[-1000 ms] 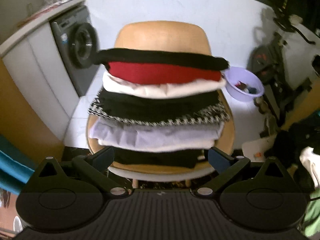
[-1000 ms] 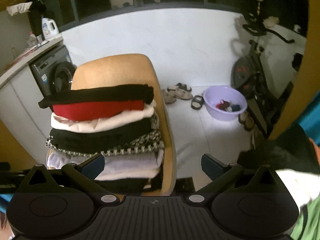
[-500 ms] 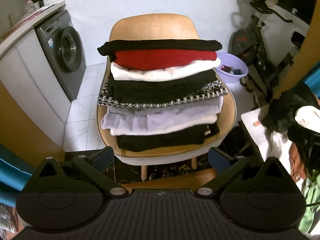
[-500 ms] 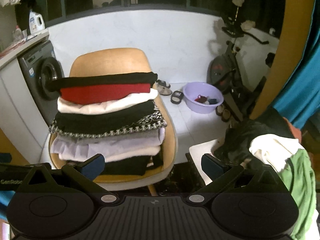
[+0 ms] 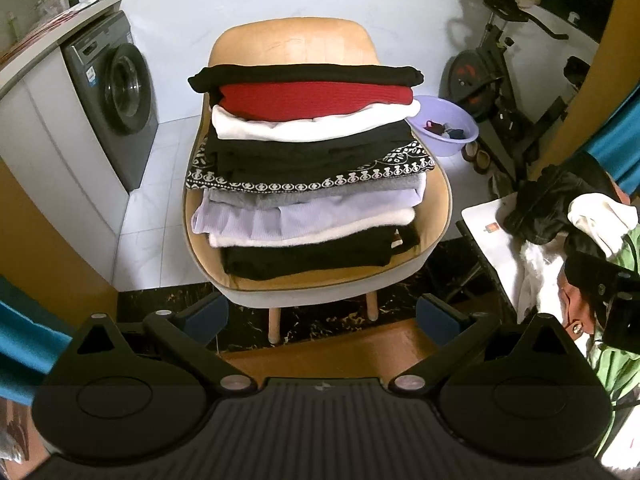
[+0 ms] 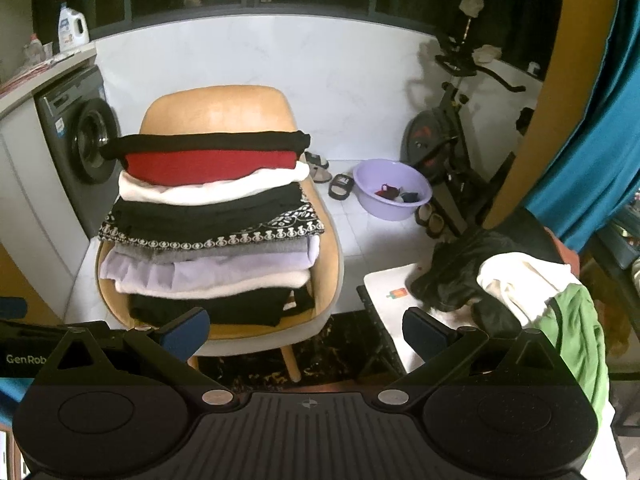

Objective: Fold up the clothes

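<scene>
Nearest: left gripper (image 5: 320,314) and right gripper (image 6: 306,330), both spread wide, holding nothing. Beyond: folded stack (image 5: 308,168) on chair (image 5: 436,216), neat. Right: unfolded pile (image 6: 520,280) on small table (image 6: 384,288). Advice: pinch one loose garment by its edge, lift clear.

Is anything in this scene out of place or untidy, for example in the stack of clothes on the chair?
The stack of folded clothes on the chair is mostly neat, though its black top piece overhangs on the left. What looks untidy is the loose heap of unfolded clothes on the right, spilling over a white surface.
</scene>
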`<state>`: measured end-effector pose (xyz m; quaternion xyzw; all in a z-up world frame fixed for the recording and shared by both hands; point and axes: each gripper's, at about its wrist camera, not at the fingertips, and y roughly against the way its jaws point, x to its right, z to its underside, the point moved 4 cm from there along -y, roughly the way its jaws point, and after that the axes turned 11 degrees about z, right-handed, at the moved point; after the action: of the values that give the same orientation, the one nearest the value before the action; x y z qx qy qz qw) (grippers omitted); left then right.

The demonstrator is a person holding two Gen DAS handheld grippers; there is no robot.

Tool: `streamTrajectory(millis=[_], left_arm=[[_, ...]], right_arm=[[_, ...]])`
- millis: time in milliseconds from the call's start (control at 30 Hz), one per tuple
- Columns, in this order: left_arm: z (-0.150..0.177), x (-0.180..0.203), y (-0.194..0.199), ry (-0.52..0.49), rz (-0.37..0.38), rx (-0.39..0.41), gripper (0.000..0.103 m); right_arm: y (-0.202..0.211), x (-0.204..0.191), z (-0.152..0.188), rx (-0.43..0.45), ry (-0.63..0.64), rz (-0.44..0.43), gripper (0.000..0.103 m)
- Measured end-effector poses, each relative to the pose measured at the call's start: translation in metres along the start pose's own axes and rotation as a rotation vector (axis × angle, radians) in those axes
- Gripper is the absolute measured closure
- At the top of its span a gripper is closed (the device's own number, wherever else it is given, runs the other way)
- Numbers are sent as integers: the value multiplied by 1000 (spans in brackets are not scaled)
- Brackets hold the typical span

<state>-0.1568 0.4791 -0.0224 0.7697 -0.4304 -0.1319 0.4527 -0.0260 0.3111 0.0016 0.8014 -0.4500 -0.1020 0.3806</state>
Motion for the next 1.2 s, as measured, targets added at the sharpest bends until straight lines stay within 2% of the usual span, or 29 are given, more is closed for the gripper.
streamTrajectory(millis=[367, 1200], left_arm=[[11, 16, 9, 11, -20, -2, 1], [13, 46, 3, 21, -43, -10, 1]], right_arm=[[-4, 28, 11, -34, -52, -29, 1], [-19, 61, 11, -44, -47, -50, 1]])
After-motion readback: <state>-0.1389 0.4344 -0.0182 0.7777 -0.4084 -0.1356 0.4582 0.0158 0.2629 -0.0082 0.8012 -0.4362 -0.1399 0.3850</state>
